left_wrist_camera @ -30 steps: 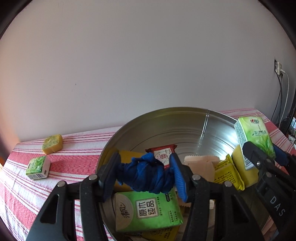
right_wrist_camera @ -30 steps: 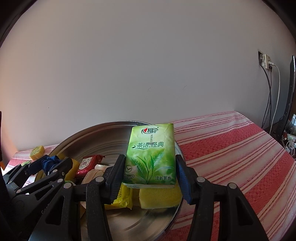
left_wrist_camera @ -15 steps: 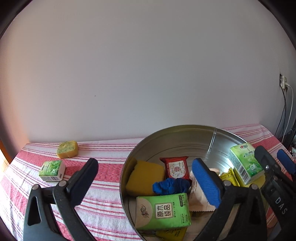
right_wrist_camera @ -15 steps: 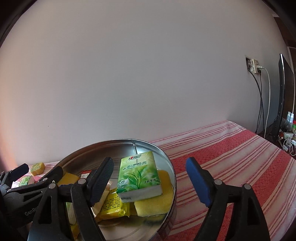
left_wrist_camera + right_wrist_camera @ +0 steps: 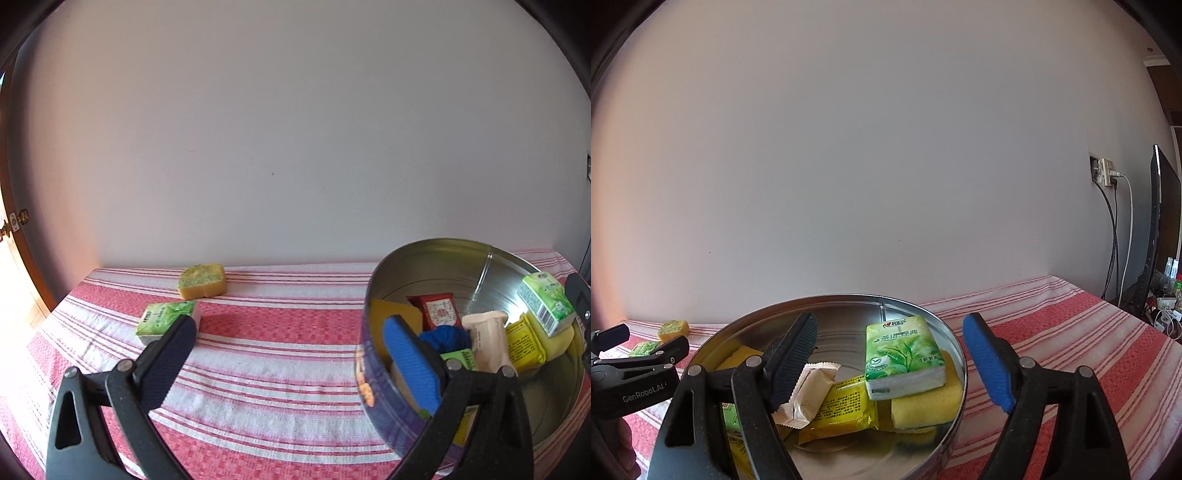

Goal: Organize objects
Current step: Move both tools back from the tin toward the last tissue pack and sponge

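A round metal tin (image 5: 454, 254) (image 5: 849, 301) on the red striped cloth holds several items: a blue cloth ball (image 5: 445, 338), a red packet (image 5: 437, 310), a beige packet (image 5: 809, 387), a yellow packet (image 5: 846, 406) and a green tissue pack (image 5: 901, 354) lying on a yellow sponge (image 5: 927, 406). My left gripper (image 5: 284, 362) is open and empty, left of the tin. My right gripper (image 5: 890, 363) is open and empty above the tin's near rim. Another green tissue pack (image 5: 166, 319) and a yellow-green sponge (image 5: 201, 280) lie on the cloth at the left.
A plain wall stands behind the table. A wall socket with cables (image 5: 1106, 173) and a dark screen (image 5: 1156, 229) are at the far right. A wooden door edge (image 5: 14, 236) is at the far left. The left gripper also shows in the right wrist view (image 5: 635, 373).
The left gripper let go of the blue cloth ball into the tin and swung left. The right gripper let go of the green tissue pack onto the sponge and drew back.
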Motion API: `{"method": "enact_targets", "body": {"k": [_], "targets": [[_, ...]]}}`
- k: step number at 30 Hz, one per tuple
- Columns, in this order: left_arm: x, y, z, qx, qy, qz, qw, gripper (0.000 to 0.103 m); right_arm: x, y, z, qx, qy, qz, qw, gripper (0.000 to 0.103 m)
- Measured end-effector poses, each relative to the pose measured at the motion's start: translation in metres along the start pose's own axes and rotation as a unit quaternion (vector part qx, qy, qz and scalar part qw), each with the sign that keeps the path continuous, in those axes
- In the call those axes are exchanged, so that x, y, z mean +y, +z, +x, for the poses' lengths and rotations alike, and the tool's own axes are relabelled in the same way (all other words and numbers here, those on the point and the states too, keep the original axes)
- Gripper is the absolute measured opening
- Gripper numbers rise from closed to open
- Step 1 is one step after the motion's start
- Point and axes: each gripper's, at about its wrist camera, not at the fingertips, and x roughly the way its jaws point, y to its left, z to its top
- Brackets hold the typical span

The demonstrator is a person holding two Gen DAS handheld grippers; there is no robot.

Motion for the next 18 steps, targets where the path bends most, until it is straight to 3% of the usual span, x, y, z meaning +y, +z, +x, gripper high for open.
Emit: {"method": "enact_targets", "body": {"k": [6,14,18], "targets": [[0.046,-0.005,0.017,0.026,0.036,-0.017,0.9989,0.102,0.027,-0.003,0.001,0.007,0.000,-0.019,1.000,0.083],[0.097,-0.013,0.050,0.087,0.084,-0.036,0.9920,0.102,0.085,-0.010,0.000,0.016,0.039,-0.043,0.998,0.083],[0.111,-0.019,0.070,0.120,0.088,-0.039,0.9881,0.102,0.123,-0.013,0.003,0.026,0.067,-0.053,0.996,0.083]]}}
